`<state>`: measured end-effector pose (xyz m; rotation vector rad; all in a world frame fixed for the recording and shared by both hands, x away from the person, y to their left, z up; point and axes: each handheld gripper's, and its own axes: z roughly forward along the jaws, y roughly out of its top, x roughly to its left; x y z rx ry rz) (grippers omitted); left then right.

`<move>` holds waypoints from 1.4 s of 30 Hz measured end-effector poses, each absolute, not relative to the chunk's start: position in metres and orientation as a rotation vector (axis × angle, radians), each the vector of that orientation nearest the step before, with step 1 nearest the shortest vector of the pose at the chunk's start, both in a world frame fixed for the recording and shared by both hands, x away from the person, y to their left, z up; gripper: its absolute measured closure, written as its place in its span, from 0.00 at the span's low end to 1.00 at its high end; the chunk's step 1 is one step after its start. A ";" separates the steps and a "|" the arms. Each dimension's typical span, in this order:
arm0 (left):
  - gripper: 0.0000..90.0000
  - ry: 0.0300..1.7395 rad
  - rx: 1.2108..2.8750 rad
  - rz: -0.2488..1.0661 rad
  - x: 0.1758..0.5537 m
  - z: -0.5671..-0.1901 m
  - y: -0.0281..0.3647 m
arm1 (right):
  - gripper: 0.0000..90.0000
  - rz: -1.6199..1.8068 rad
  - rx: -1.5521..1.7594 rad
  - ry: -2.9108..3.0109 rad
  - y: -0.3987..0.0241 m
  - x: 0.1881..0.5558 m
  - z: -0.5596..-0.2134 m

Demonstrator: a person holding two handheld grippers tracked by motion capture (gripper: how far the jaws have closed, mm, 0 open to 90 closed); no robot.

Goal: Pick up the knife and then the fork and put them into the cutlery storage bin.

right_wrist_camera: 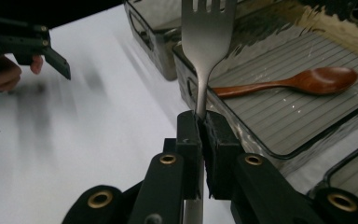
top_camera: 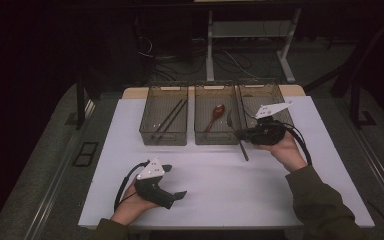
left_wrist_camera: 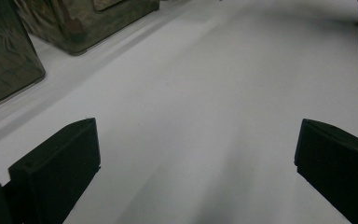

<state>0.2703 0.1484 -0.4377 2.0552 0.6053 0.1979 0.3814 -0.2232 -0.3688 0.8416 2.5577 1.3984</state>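
My right gripper point(right_wrist_camera: 199, 123) has its jaws clamped on the neck of a metal fork point(right_wrist_camera: 207, 42), tines pointing away from me; from above, the fork's handle point(top_camera: 242, 147) hangs down past the gripper, just in front of the middle bin point(top_camera: 215, 136). My left gripper point(left_wrist_camera: 196, 158) rests near the table's front edge with its jaws wide apart and nothing between them. The white table point(top_camera: 220, 195) carries three smoky, see-through bins in a row at its far side: chopsticks point(top_camera: 171, 116) lie in the left bin point(top_camera: 164, 137), a wooden spoon point(right_wrist_camera: 298, 81) in the middle one. Beyond, the room is dark, with cables on the floor point(top_camera: 180, 65) around white desk legs point(top_camera: 210, 50).
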 end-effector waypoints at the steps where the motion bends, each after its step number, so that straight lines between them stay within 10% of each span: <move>1: 0.00 0.607 2.055 0.198 0.270 -0.438 0.148 | 0.94 1.407 0.844 2.549 -0.225 0.381 -0.368; 42: 0.00 0.610 2.054 0.198 0.271 -0.438 0.148 | 0.94 1.338 1.124 2.179 -0.325 0.441 -0.315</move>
